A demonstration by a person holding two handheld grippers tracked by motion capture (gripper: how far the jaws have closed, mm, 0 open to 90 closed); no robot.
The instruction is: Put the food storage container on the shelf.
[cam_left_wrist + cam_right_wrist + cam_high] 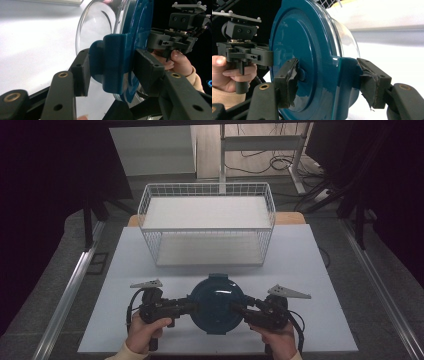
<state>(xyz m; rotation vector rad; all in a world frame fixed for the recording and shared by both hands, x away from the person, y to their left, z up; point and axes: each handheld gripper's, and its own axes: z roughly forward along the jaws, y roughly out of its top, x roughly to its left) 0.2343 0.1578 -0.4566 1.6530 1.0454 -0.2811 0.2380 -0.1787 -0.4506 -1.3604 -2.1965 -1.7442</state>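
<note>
A round glass bowl [96,22] with a dark blue lid [217,304] sits at the near middle of the white table [300,270]. My left gripper [189,308] is shut on the lid's left clip tab [113,62], and its pads [82,72] press the tab from both sides. From the other side, my right gripper [239,309] is shut on the right clip tab [344,80], with worn taped pads [374,85] against it. Across the lid, the left gripper view shows the right gripper [185,22], and the right gripper view shows the left gripper [239,37].
A white wire basket [207,187] with a white liner stands just behind the bowl, at the middle back of the table. Metal rails run along both sides of the table. Desk legs and cables lie on the floor beyond.
</note>
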